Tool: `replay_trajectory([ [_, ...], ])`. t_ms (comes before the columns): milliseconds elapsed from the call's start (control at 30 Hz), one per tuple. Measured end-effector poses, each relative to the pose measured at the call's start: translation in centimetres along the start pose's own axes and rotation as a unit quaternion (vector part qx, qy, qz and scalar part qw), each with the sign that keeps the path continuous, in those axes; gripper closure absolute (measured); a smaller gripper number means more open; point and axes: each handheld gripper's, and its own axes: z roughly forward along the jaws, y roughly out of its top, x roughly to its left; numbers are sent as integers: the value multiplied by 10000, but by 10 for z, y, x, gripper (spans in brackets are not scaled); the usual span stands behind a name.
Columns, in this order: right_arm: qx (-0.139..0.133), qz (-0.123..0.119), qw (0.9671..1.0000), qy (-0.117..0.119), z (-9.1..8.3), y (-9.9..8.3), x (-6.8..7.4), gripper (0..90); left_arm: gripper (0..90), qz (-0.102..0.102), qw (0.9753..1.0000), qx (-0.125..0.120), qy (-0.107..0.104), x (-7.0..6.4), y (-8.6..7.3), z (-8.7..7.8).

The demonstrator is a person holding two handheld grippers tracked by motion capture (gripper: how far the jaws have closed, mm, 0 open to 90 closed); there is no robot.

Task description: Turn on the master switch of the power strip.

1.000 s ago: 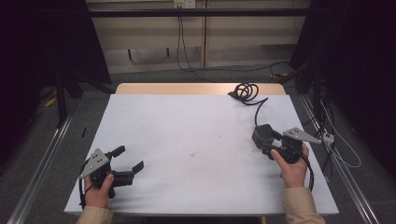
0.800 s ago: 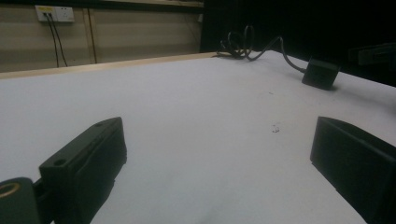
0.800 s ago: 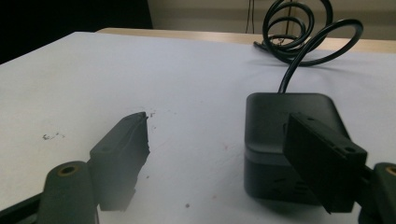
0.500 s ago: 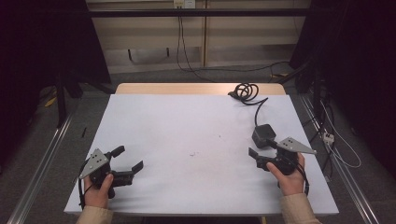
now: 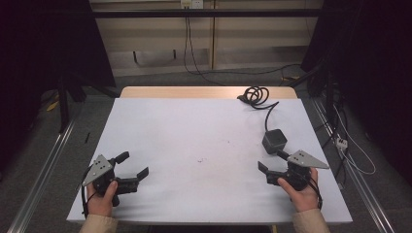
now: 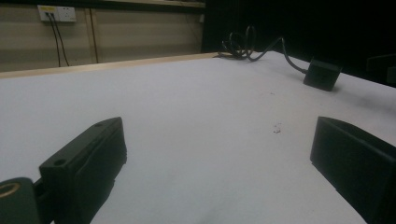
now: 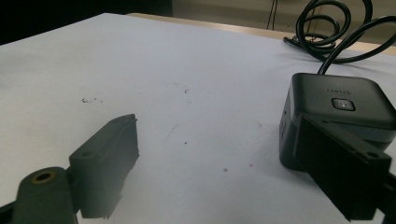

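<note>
A: The right gripper [image 5: 273,170], jaws spread and empty, sits just short of the black cube [image 5: 274,140]; the left gripper [image 5: 132,167] rests spread at the near left corner.

B: Looks like an approach. Next, probably straddle the cube, minding its cable [image 5: 262,104].

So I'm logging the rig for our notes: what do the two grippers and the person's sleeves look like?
Both the left gripper and the right gripper are black, with two blocky jaws, a grey three-cornered plate on top and a thin black cable trailing back. Each hand comes out of a beige sleeve.
</note>
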Motion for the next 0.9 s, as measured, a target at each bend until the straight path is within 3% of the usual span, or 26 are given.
replay_trajectory([
  [367, 41, 1, 10000, 39, -9, -10, 4, 130, 32, 20, 10000, 32, -8, 0, 0, 1],
  [600, 151, -85, 9998, 48, -7, -16, 11, 122, 32, 8, 10000, 38, -12, 0, -1, 1],
  [900, 191, -107, 9998, 16, -6, -17, 9, 115, 32, -21, 10000, 67, 6, 0, -1, 3],
])
